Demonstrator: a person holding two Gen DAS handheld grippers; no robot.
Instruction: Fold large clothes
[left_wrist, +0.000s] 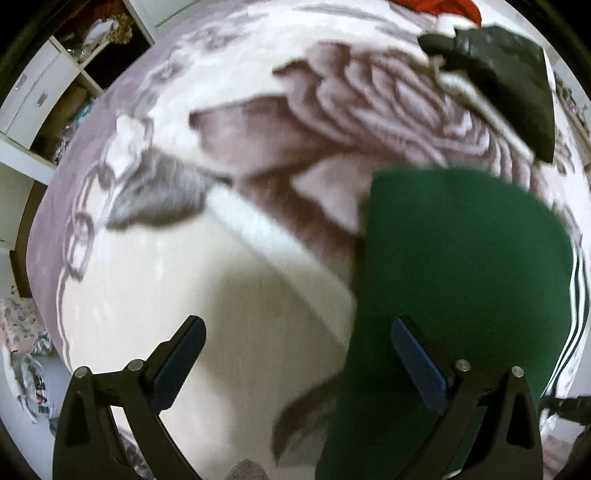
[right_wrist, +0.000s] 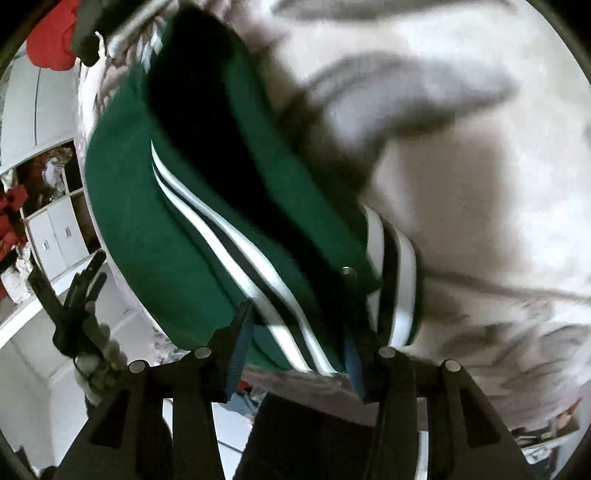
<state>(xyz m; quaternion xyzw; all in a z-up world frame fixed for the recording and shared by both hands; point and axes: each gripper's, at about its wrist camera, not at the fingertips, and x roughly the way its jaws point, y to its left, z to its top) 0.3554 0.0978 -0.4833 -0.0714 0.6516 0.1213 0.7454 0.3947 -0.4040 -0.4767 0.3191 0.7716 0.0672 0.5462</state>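
Soft indoor light, heavy motion blur, fisheye-warped edges, perhaps overhead source

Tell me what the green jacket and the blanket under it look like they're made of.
Green jacket: looks like matte, dense fleece or wool-type knit, with ribbed white-and-dark striped trim; motion blur leaves the weave unclear. Blanket: seemingly plush fleece, soft matte pile with a mauve-and-cream pattern.

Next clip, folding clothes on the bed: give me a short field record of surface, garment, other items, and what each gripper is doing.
surface: grey and white floral blanket covering the bed
garment: green jacket with white and black striped trim, lying on the blanket
other items: dark folded cloth and red cloth at the far edge
left gripper: open, empty, above the blanket beside the jacket
right gripper: jaws around the jacket's striped hem; whether the pads press it cannot be told
image quality: motion blur in both views
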